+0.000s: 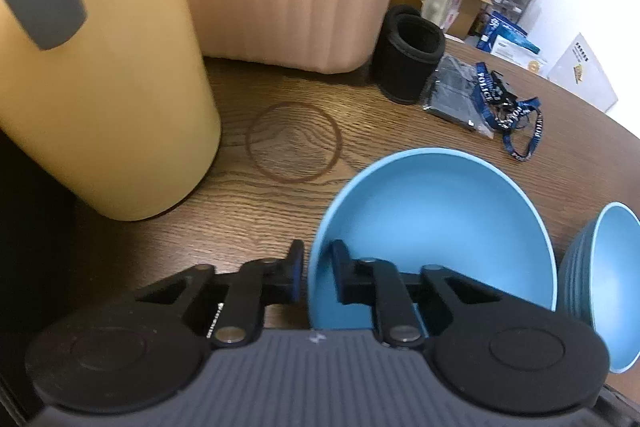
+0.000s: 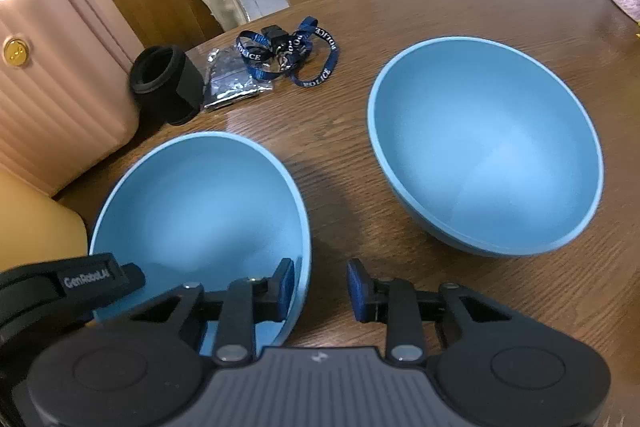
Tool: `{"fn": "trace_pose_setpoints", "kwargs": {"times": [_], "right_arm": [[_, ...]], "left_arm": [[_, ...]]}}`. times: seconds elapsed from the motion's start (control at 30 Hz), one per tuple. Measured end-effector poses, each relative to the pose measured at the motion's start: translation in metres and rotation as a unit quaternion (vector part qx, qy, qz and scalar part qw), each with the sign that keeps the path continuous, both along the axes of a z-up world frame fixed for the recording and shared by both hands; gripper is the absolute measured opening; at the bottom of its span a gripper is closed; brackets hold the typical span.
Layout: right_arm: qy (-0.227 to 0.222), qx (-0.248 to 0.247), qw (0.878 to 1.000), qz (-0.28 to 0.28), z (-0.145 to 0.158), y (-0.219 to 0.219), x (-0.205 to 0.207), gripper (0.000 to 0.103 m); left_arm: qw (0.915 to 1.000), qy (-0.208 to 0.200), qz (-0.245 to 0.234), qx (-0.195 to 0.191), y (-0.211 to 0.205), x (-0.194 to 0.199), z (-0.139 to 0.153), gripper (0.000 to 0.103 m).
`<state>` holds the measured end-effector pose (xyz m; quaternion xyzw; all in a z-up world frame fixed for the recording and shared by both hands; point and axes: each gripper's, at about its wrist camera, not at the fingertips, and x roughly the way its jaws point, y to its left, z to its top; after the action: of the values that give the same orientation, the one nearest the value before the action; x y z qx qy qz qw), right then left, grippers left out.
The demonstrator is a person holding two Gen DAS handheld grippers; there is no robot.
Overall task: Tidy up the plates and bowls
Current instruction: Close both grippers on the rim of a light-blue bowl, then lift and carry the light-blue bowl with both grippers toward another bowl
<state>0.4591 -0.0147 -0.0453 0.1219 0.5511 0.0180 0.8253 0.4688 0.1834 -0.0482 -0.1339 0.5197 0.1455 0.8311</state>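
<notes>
Gripping the near bowl from both sides, I am holding my left tool (image 1: 314, 275) clamped on the rim of the matte blue rounded bowl (image 1: 432, 227) at its 9 o'clock edge, one pad outside the wall and one inside. My right tool (image 2: 320, 289) is straddling the same bowl's (image 2: 200, 219) 3 o'clock rim: the inner finger (image 2: 285, 287) is lying against the inside of the wall, while the outer one is standing off it with wood grain showing between, so its jaws are not yet pressing on the rim. That bowl is sitting on the brown wood-grain worktop (image 2: 400, 11). A second matte blue rounded bowl (image 2: 484, 147) is resting apart from it, toward 2 o'clock in the right view. A black cylindrical sleeve (image 2: 166, 83), a blue printed lanyard (image 2: 296, 55) and a pink ribbed suitcase (image 2: 60, 67) are lying toward 11 o'clock. A yellow rounded container (image 1: 104, 87) is standing at 10 o'clock in the left view.
</notes>
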Motion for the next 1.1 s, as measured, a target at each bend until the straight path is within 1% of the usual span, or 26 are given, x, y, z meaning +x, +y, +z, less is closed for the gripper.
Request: {"fn": "trace_pose_setpoints", "kwargs": {"times": [0.07, 0.17, 0.53, 1.1], "right_arm": [[-0.003, 0.009, 1.0, 0.002, 0.0, 0.0, 0.0, 0.016], [-0.008, 0.005, 1.0, 0.009, 0.001, 0.004, 0.001, 0.009], [-0.019, -0.001, 1.0, 0.015, 0.004, 0.005, -0.001, 0.009], [-0.043, 0.01, 0.999, 0.013, 0.024, 0.0, -0.024, 0.008]], "left_arm": [[1.0, -0.001, -0.004, 0.002, -0.002, 0.001, 0.0, 0.013], [1.0, -0.001, -0.007, 0.005, -0.004, 0.002, 0.0, 0.013], [0.9999, -0.008, -0.012, 0.007, -0.004, -0.001, 0.002, 0.012], [0.9992, -0.038, -0.012, 0.007, -0.005, -0.03, 0.029, 0.011]]}}
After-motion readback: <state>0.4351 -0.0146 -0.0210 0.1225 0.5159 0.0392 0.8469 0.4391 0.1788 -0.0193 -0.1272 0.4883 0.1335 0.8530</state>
